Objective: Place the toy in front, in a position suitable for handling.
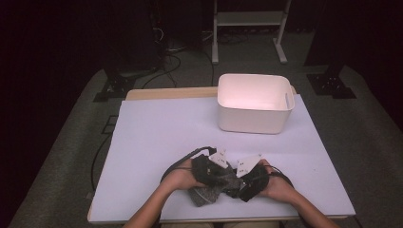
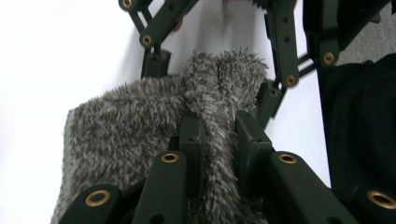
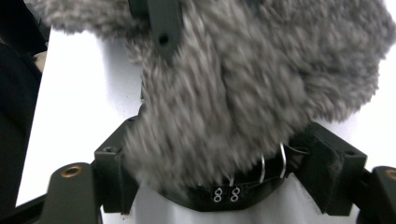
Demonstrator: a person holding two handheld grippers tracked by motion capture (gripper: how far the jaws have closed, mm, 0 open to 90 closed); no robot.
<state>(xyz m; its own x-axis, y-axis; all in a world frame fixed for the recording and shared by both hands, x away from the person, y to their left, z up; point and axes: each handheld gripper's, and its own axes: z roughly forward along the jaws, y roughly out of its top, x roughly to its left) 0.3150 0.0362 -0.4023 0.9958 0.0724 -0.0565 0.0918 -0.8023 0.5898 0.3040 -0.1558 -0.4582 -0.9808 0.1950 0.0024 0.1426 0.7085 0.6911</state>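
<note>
Both grippers clamp a grey fuzzy cloth at the near edge of the tabletop.

The left gripper has its fingers pinched on a fold; the right gripper has its fingers spread around a thick bunch. Both hands face inward. A white bin stands well beyond.

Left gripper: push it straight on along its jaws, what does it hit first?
Likely the right gripper: past the fuzzy grey sock that the left gripper pinches, its black linkage faces it. Depth unclear.
</note>
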